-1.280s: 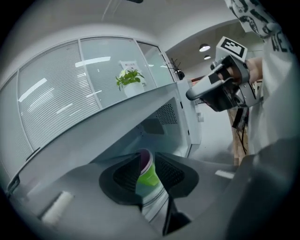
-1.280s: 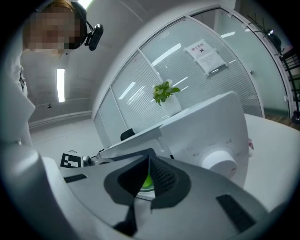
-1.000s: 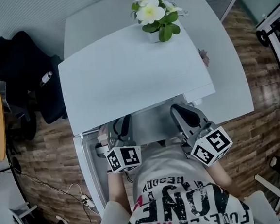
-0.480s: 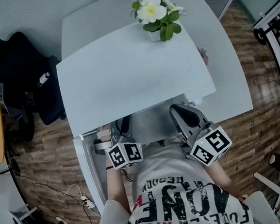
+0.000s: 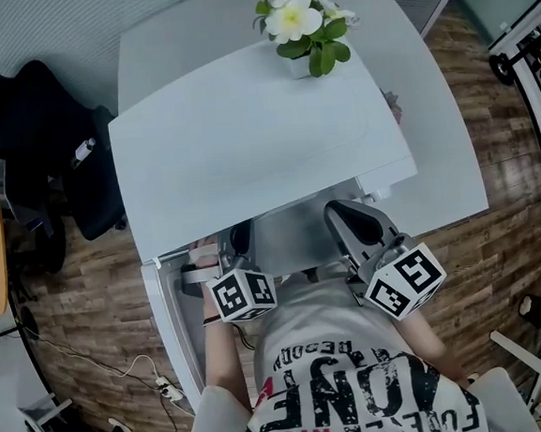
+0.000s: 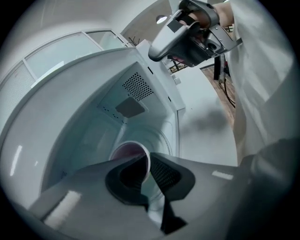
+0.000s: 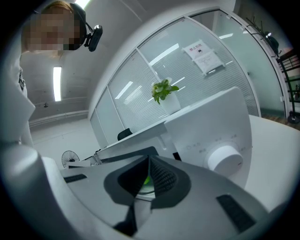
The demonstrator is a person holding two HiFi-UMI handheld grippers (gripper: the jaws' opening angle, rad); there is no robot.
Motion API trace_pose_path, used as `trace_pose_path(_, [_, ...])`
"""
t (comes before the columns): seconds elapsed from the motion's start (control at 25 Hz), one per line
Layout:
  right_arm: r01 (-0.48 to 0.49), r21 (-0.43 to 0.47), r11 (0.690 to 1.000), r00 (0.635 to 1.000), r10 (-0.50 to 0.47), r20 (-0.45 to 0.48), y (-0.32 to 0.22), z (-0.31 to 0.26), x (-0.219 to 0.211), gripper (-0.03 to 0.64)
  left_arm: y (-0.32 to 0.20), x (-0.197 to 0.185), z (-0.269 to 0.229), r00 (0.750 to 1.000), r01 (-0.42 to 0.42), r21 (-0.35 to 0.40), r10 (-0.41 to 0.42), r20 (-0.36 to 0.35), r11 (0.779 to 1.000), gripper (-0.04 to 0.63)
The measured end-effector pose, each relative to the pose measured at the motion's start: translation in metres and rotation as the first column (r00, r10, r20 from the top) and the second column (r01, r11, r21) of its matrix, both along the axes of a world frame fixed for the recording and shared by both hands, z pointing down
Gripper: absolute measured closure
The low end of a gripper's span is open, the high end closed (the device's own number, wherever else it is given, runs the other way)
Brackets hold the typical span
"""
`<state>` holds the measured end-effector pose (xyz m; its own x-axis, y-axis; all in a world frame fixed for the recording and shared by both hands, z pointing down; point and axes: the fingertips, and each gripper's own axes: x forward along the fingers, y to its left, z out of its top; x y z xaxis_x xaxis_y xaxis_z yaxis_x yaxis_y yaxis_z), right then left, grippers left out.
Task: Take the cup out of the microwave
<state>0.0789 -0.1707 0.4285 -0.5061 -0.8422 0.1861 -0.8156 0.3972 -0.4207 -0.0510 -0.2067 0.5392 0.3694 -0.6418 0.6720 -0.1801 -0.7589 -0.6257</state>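
**Only a rim pinch held the cup**

Only the thin wall of the cup [image 6: 127, 151] sat between the pads of our left gripper [image 6: 149, 161]. Its jaws had just been closing, one jaw inside the mouth and the other outside, and they looked clamped on the rim. The cup stood deep inside the microwave [image 5: 254, 136], on the cavity floor and toward the back.

We judged the main risk to be that hold itself. A grip on one side of the rim could let the cup swing or tip as we lifted, and whatever gave its inside a dark reddish tint might spill if it was liquid. We could not tell whether it was. Pulling out too high could knock the rim on the cavity ceiling. Pulling out crooked could catch the side wall or the open door [image 5: 170, 327] on the left. A pinch that was too shallow could simply slip off.

Our left hand reached down into the opening at a slant, with the gripper rolled so that its jaws straddled the rim. Our right gripper [image 7: 148, 176] was held nearly level outside the oven, its jaws pressed together on nothing. It sat just in front of the control panel, beside the white knob [image 7: 225, 158].
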Motion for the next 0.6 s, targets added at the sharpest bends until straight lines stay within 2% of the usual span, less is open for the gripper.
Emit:
trace_pose_path(0.32, [0.007, 0.005, 1.000, 1.000, -0.007, -0.004, 0.001, -0.001, 0.000, 0.595, 0.005, -0.002, 0.001, 0.999, 0.032, -0.038, -0.034, -0.043, 0.999, 0.560])
trace_pose_path(0.6, [0.014, -0.001, 1.000, 1.000, -0.014, 0.004, 0.005, -0.001, 0.000, 0.595, 0.009, -0.002, -0.009, 0.995, 0.054, -0.007, -0.055, -0.077, 0.999, 0.561])
